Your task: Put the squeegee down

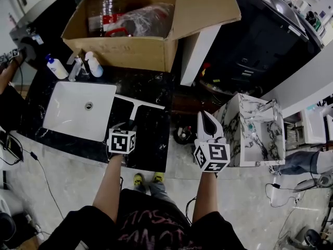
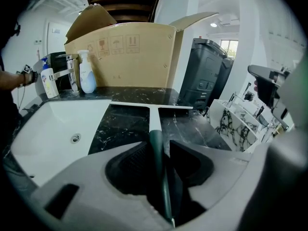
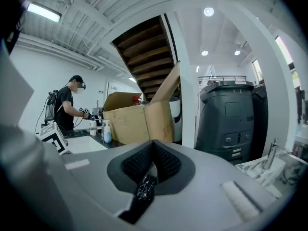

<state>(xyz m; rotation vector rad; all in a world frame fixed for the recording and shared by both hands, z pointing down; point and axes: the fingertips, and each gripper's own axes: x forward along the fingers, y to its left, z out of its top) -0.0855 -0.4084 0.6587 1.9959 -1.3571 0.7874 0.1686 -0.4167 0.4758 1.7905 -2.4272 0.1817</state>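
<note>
The squeegee lies on the black marble counter [image 1: 153, 142] just right of the sink. Its white blade bar [image 1: 139, 102] is at the far end and its dark green handle [image 2: 156, 150] runs back toward me. My left gripper [image 1: 127, 125] stands around that handle, and the jaws are open with a gap beside the handle on the right pad's side [image 2: 159, 147]. My right gripper [image 1: 207, 119] hovers off the counter's right edge, over the floor. It is shut with nothing in it, and its ribbed pads meet at the tip [image 3: 153, 143].
A white sink basin [image 1: 78, 111] fills the counter's left. Behind it are a faucet [image 1: 75, 69], two bottles [image 1: 56, 67], and a big open cardboard box [image 1: 135, 46]. A marble-patterned basin unit [image 1: 255, 129] stands right, and a dark machine [image 1: 260, 51] behind. A person [image 3: 65, 107] stands by the counter's far end.
</note>
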